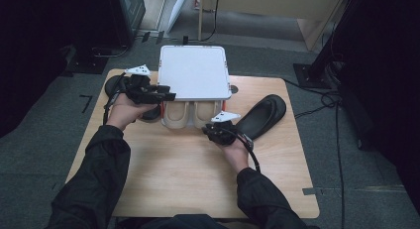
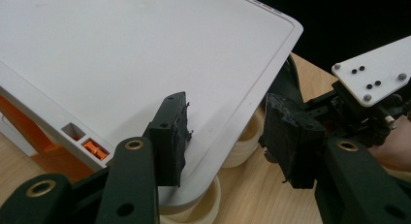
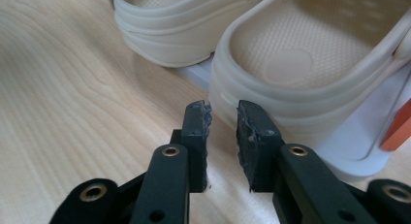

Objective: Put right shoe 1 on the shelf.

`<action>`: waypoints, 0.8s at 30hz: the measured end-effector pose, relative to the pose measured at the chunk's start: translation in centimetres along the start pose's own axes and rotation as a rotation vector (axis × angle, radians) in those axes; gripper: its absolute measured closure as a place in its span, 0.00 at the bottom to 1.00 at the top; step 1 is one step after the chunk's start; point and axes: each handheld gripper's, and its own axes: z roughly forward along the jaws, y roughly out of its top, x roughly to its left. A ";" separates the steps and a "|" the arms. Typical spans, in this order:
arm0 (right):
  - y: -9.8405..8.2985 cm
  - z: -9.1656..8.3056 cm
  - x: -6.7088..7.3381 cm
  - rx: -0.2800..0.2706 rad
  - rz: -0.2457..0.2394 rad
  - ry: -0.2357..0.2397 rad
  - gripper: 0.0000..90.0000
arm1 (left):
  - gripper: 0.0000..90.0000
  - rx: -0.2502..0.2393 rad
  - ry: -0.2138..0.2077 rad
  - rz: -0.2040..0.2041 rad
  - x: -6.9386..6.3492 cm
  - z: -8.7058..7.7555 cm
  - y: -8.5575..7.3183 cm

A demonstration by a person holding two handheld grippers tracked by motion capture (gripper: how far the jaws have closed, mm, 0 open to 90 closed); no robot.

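A white rack (image 1: 194, 73) on orange legs (image 2: 29, 122) stands at the table's back middle. Two beige clogs sit side by side under it, heels toward me: the left clog (image 1: 176, 115) and the right clog (image 1: 204, 112). My left gripper (image 1: 166, 93) is open at the rack's front left corner. In the left gripper view (image 2: 228, 103) one jaw lies over the white top (image 2: 121, 49) and the other hangs past its edge. My right gripper (image 1: 208, 130) hovers low, just short of the right clog's heel (image 3: 300, 54). Its jaws (image 3: 224, 107) stand a narrow gap apart with nothing between them.
A black slipper (image 1: 262, 115) lies on the wooden table (image 1: 188, 169) right of the rack. Another dark shape (image 1: 115, 83) rests at the back left, partly hidden by my left hand. Dark stands and cables surround the table on the floor.
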 end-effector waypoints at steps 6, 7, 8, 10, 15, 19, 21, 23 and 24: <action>0.0 -1.9 0.3 -0.016 0.001 0.053 0.75 | 0.52 0.019 0.018 -0.019 -0.1 -0.6 0.1; -0.1 -2.3 0.3 -0.017 0.004 0.059 0.75 | 0.51 0.025 0.021 -0.013 -0.2 -0.7 0.1; -0.1 -2.7 0.3 -0.022 0.004 0.070 0.73 | 0.51 0.026 0.028 -0.010 -0.3 -0.8 0.1; -0.3 -3.4 0.3 -0.026 0.007 0.082 0.71 | 0.50 0.030 0.038 -0.008 -0.4 -1.2 0.2; -0.9 -4.9 0.1 -0.025 0.014 0.109 0.66 | 0.47 0.006 0.068 -0.003 -0.5 -2.5 0.0; -1.4 -5.6 -0.2 -0.024 0.008 0.123 0.64 | 0.47 0.008 0.111 -0.019 0.0 -3.6 -0.9; -1.7 -6.0 -0.4 -0.025 0.011 0.132 0.63 | 0.47 0.005 0.128 -0.035 0.3 -4.1 -1.3; -1.9 -6.3 -0.5 -0.021 0.000 0.132 0.62 | 0.48 0.005 0.157 -0.040 0.7 -4.6 -1.9; -2.1 -6.5 -0.6 -0.026 -0.001 0.134 0.61 | 0.48 0.006 0.167 -0.046 0.9 -4.9 -2.2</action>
